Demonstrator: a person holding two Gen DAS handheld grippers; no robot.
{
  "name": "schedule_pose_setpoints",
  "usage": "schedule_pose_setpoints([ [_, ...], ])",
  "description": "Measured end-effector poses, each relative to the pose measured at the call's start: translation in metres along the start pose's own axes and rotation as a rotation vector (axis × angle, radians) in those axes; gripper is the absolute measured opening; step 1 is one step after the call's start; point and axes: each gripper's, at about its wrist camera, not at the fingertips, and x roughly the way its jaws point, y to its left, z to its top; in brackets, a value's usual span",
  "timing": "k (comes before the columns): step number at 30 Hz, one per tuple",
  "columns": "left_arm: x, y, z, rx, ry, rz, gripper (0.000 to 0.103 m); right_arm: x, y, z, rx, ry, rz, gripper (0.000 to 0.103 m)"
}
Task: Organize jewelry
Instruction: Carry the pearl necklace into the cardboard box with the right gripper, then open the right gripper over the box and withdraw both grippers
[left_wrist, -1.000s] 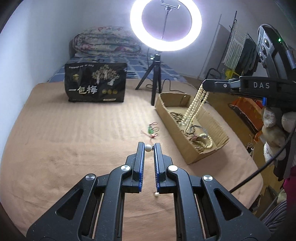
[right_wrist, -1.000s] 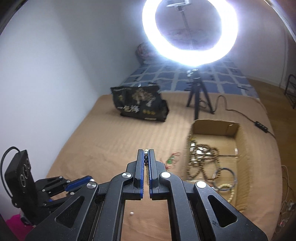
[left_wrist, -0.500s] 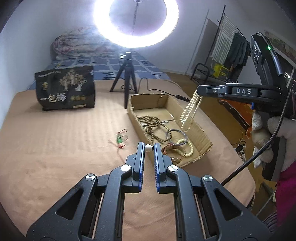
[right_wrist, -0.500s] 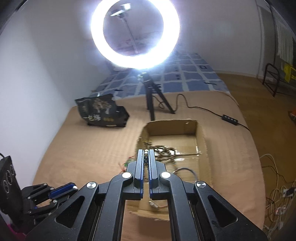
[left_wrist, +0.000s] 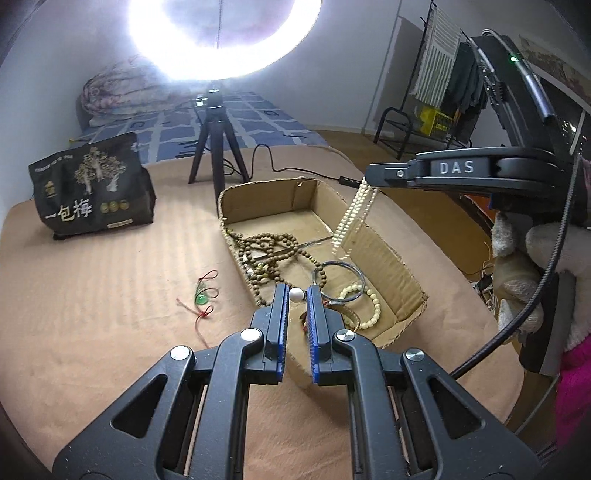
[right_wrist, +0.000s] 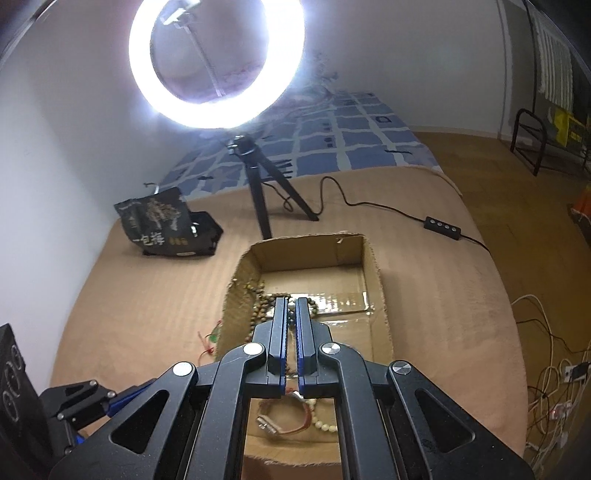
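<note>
Left claw (left_wrist: 296, 294) pinches a white bead (left_wrist: 296, 294); right claw (right_wrist: 291, 314), clamped on pale necklace (left_wrist: 352, 218), over cardboard box (left_wrist: 391, 258).

A cardboard box (left_wrist: 391, 266) sits on the bed (left_wrist: 92, 295), with bead strings (left_wrist: 266, 251) in it. A tripod (left_wrist: 216, 147) stands behind it, a bag (left_wrist: 92, 195) far left, a cord (left_wrist: 203, 295) just left.
</note>
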Motion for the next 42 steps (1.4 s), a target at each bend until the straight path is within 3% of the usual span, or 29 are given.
schedule_pose_setpoints([
  [11, 0.023, -0.004, 0.007, 0.009, 0.017, -0.001, 0.008, 0.016, -0.021, -0.004, 0.029, 0.027, -0.014, 0.002],
  [29, 0.029, -0.008, 0.009, 0.006, 0.023, -0.005, 0.008, 0.020, -0.020, -0.003, 0.034, 0.028, -0.006, 0.003],
  [31, 0.030, -0.007, 0.009, 0.007, 0.026, -0.003, 0.009, 0.020, -0.020, -0.002, 0.031, 0.030, -0.021, 0.016],
  [33, 0.030, -0.006, 0.009, 0.004, 0.028, -0.003, 0.014, 0.020, -0.019, -0.002, 0.032, 0.025, -0.022, 0.038],
  [36, 0.030, -0.005, 0.009, 0.003, 0.030, 0.001, 0.026, 0.018, -0.020, -0.001, 0.040, 0.016, -0.030, 0.045],
  [38, 0.030, -0.004, 0.008, -0.002, 0.033, 0.005, 0.039, 0.017, -0.021, 0.000, 0.051, 0.015, -0.039, 0.057],
  [42, 0.027, -0.003, 0.009, -0.005, 0.027, 0.007, 0.040, 0.015, -0.022, 0.000, 0.056, 0.011, -0.052, 0.061],
])
